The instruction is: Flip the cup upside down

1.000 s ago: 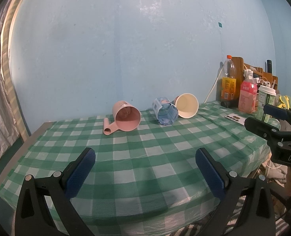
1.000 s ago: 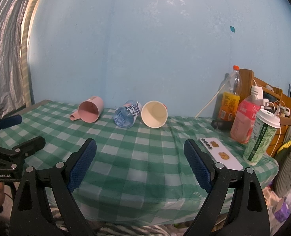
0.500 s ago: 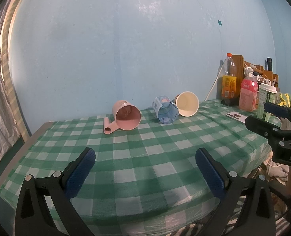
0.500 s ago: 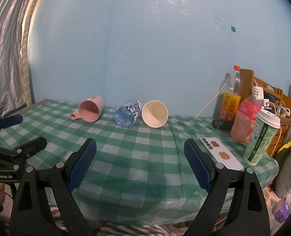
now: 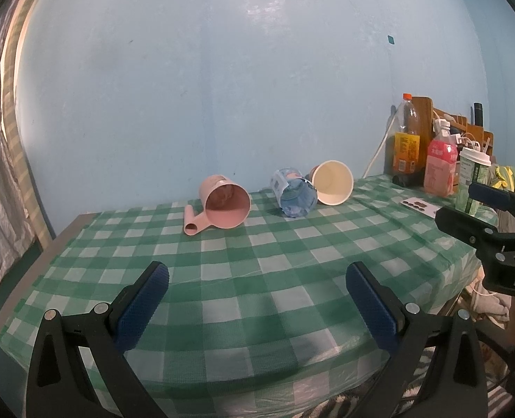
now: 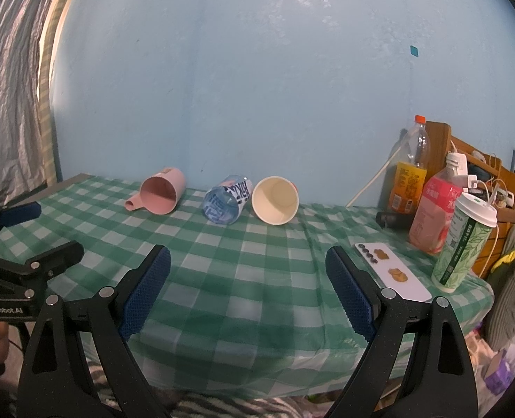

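Note:
Three cups lie on their sides near the far edge of the green checked table (image 5: 257,278), mouths toward me: a pink handled cup (image 5: 224,206) (image 6: 161,195) on the left, a clear blue cup (image 5: 294,198) (image 6: 227,203) in the middle, a cream paper cup (image 5: 332,183) (image 6: 275,200) on the right. My left gripper (image 5: 257,299) is open and empty over the near table edge, and shows at the left of the right wrist view (image 6: 24,240). My right gripper (image 6: 248,285) is open and empty, and shows in the left wrist view (image 5: 480,209).
At the table's right end stand an orange drink bottle (image 6: 409,170), a pink bottle (image 6: 438,209), a green lidded takeaway cup (image 6: 464,244) and a white phone (image 6: 393,271). A wooden rack (image 6: 484,177) with cables is behind them. A blue wall runs behind the table.
Both grippers have shifted only slightly; the views rose a little. The cups have not moved.

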A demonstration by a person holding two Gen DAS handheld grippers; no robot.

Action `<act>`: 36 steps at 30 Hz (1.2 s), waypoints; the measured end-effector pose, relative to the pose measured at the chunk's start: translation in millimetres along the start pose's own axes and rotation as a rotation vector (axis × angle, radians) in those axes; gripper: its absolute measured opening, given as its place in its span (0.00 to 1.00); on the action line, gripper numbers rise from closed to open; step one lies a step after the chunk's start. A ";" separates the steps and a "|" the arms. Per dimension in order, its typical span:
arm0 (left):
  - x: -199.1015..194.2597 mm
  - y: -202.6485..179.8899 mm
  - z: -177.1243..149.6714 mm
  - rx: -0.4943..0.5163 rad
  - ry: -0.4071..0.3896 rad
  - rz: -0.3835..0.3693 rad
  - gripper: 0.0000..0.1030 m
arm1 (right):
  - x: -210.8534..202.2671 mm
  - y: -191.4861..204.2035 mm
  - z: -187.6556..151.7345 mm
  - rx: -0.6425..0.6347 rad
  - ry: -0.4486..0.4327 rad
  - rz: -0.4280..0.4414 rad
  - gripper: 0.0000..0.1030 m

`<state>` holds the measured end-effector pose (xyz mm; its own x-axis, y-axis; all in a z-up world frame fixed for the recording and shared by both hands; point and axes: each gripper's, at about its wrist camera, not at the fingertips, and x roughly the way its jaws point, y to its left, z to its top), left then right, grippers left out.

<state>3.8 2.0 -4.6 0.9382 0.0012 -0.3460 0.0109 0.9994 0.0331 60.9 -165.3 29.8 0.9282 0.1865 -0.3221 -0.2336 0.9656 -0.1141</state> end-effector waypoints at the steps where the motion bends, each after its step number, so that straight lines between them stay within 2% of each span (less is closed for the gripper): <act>1: -0.1 0.1 0.3 -0.001 -0.001 0.001 1.00 | 0.4 -0.8 1.0 0.001 0.002 0.001 0.87; 24: 3.1 0.5 2.9 -0.009 0.011 0.004 1.00 | 2.8 0.8 0.4 -0.004 0.019 0.013 0.87; 32: 31.9 10.3 25.3 -0.052 0.113 -0.018 1.00 | 21.7 -7.6 14.0 0.014 0.079 0.069 0.87; 36: 53.1 6.9 43.2 -0.020 0.167 -0.001 1.00 | 37.0 -13.5 28.9 0.022 0.107 0.090 0.87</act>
<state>68.6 7.4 17.8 0.8679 0.0044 -0.4967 0.0033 0.9999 0.0146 106.8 -166.2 46.6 0.8671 0.2534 -0.4288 -0.3074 0.9497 -0.0603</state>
